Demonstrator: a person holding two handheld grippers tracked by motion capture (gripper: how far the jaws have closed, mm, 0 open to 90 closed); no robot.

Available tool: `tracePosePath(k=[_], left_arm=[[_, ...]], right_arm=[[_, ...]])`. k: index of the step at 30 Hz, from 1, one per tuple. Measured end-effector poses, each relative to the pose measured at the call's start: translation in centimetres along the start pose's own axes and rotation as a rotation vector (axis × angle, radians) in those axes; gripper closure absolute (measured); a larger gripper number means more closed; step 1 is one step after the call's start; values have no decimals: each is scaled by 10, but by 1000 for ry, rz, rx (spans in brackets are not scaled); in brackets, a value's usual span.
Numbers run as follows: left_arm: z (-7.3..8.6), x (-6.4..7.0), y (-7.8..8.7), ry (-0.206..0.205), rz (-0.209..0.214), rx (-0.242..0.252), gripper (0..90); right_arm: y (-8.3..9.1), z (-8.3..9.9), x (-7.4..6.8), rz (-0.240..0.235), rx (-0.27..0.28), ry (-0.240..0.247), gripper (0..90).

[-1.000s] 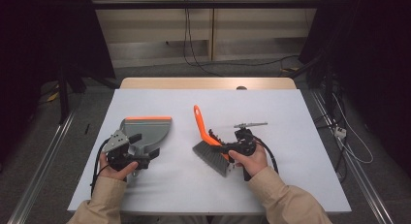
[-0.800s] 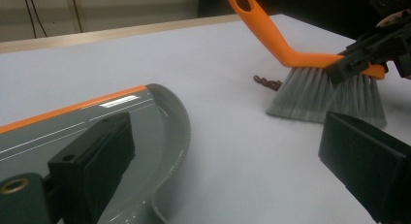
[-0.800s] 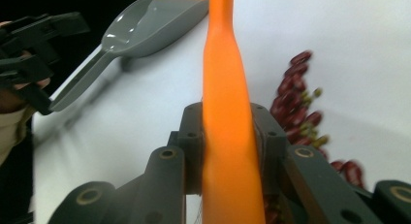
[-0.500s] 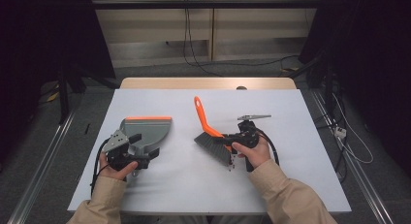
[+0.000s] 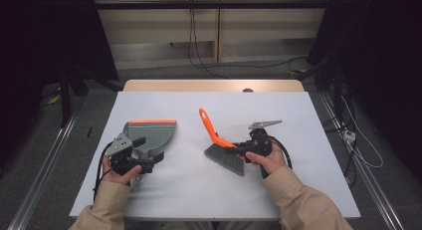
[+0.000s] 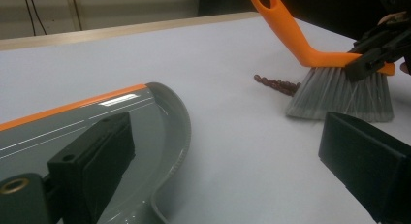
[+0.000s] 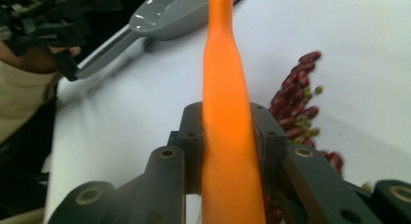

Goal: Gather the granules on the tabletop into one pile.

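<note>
The brush [image 5: 221, 145] stands on the tabletop [image 5: 298, 115] right of centre, its grey bristles [image 6: 339, 93] down on the white surface and its orange handle [image 7: 225, 117] rising up and away toward the far edge. The right hand-held gripper [image 5: 245, 149] is closed on the lower part of that handle; in the right gripper view the 2 black jaws press against both sides of the orange shaft. Just beside the bristles lies a small heap of dark red beans [image 7: 295, 107] mixed with a few green ones. The grey dustpan [image 5: 152, 135], with an orange strip along its far lip, lies flat on the left half of the tabletop, well apart from the brush. The left hand-held gripper [image 5: 155, 159] sits at the near end of the dustpan with its jaws spread wide; 1 jaw lies over the pan, the other stands off to the side, and whether the handle is between them cannot be told. The tabletop is covered in plain white with a wooden edge at the far side. The surrounding room is dark, with a grey floor [image 5: 164, 70], cables [image 5: 199, 46] and a pale rear wall.
</note>
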State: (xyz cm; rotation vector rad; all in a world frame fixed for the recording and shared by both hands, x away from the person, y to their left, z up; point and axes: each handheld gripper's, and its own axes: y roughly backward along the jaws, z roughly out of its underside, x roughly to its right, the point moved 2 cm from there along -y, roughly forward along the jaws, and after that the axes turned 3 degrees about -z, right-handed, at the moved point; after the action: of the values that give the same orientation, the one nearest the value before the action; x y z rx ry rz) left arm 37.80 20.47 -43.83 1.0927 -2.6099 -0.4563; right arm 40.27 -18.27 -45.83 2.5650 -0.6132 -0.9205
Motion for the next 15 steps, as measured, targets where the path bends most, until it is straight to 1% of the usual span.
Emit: tracePosePath(k=[1,2,4,5,7,11,14,15], left_arm=[[0,0,0,0,0,0,56],[0,0,0,-1,0,-1,56],[0,0,0,-3,-1,-1,56],[0,0,1,-4,-1,-1,56],[0,-1,1,-4,0,1,56],[0,-1,1,-5,1,2,56],[0,0,1,-7,2,1,56],[0,0,1,-4,2,1,56]], right_arm=[[-1,-2,0,1,1,3,714],[-2,-5,1,13,5,15,714],[-4,-8,2,22,6,17,714],[-4,-9,3,17,6,18,714],[-4,-11,2,-3,21,0,714],[1,-17,-4,-26,44,-3,714],[9,-27,-5,-5,66,49,713],[11,-31,-4,10,74,72,713]])
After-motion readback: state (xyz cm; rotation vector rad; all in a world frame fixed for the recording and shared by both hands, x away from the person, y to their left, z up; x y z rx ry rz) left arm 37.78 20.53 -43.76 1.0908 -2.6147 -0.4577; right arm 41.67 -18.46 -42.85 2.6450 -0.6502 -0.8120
